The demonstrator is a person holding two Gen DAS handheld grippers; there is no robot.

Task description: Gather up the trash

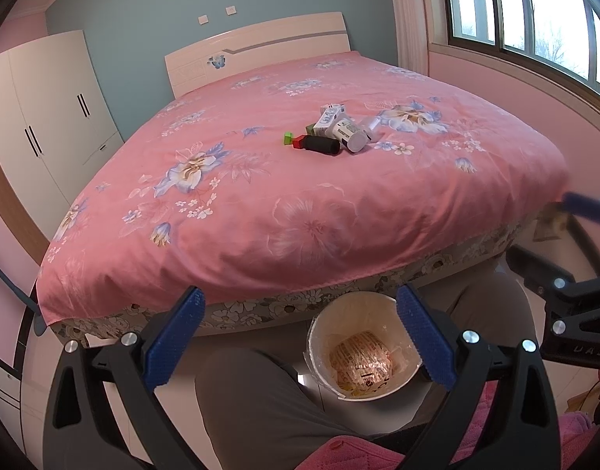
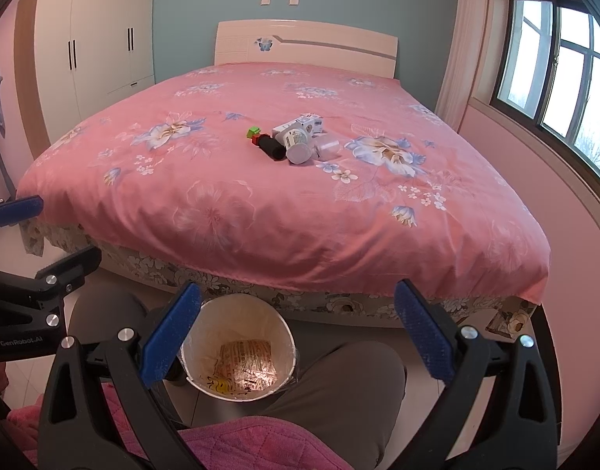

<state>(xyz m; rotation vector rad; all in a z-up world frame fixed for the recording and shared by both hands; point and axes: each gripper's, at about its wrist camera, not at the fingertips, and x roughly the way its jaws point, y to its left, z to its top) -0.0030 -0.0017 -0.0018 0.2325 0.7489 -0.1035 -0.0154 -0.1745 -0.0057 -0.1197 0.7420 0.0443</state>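
A wide bed (image 1: pixel 260 203) under a pink floral cover (image 2: pixel 300 215) fills a bedroom with a white wardrobe (image 2: pixel 100 39) on the left wall and a barred window (image 1: pixel 534 11) on the right. At the foot of the bed, a seated person's legs in grey trousers (image 2: pixel 339 384) flank a white trash bin (image 2: pixel 239 346) standing on the floor, its clear liner holding a flattened printed wrapper (image 2: pixel 247 364) at the bottom.

The left hand-held gripper (image 1: pixel 298 337) hovers low over the near edge of the bed with its blue-padded fingers (image 1: pixel 174 337) spread wide and nothing between them; the bin shows in the gap. The right hand-held gripper (image 2: pixel 296 333) hangs beside it in the same pose, fingers (image 2: pixel 423 333) well apart and gripping nothing.

The trash waits in a small cluster near the middle of the bed, well apart from both grippers: a white carton (image 1: pixel 329 117) leaning over a white bottle (image 1: pixel 350 135) lying on its side, a translucent cup (image 2: pixel 326 147) just beside the bottle, a black cylinder (image 1: pixel 321 145) lying on its side in front, and a small red block (image 1: pixel 298 142) and green block (image 1: pixel 288 138) at the cylinder's left end.
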